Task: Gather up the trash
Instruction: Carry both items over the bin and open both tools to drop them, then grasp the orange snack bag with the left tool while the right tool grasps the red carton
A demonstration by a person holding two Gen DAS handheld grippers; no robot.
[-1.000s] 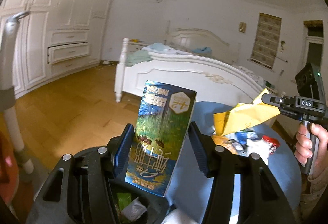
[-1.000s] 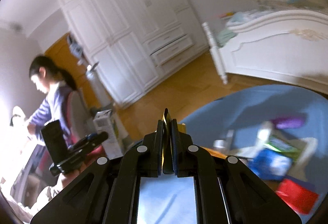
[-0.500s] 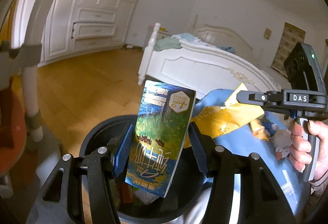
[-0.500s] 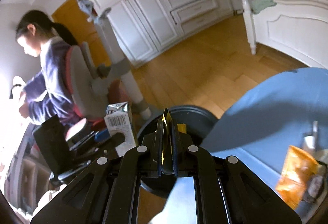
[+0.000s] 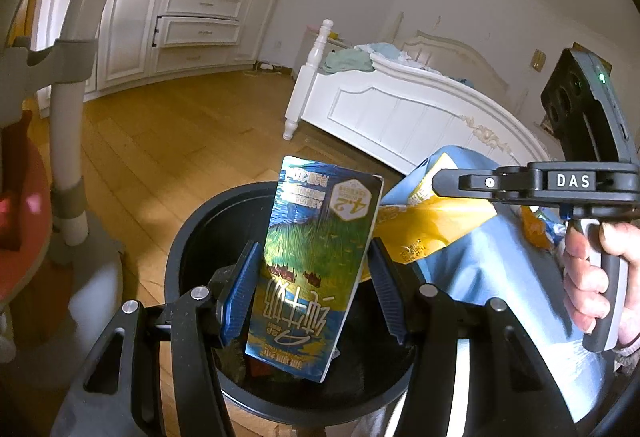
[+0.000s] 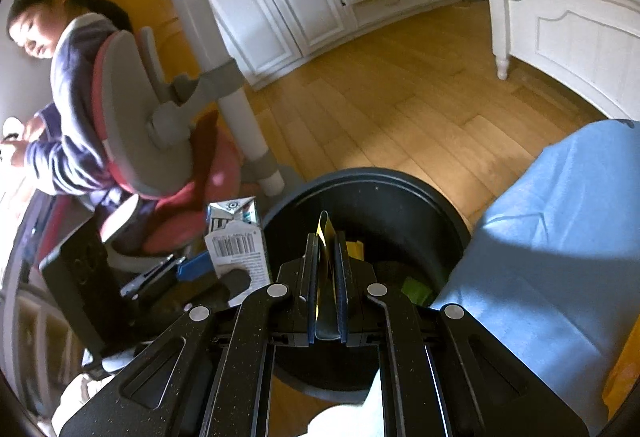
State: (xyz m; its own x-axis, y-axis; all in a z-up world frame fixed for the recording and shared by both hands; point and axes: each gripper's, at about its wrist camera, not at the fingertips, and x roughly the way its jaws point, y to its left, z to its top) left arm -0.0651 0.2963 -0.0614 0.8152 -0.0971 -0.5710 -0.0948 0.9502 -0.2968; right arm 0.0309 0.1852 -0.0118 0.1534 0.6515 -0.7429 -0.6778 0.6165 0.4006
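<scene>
The carton hides most of the bin's contents, and the blue cloth runs off the frame at four o'clock.

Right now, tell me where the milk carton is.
In the left wrist view, the milk carton sits upside down between the left tongs, above the black bin, beside the yellow wrapper.
</scene>
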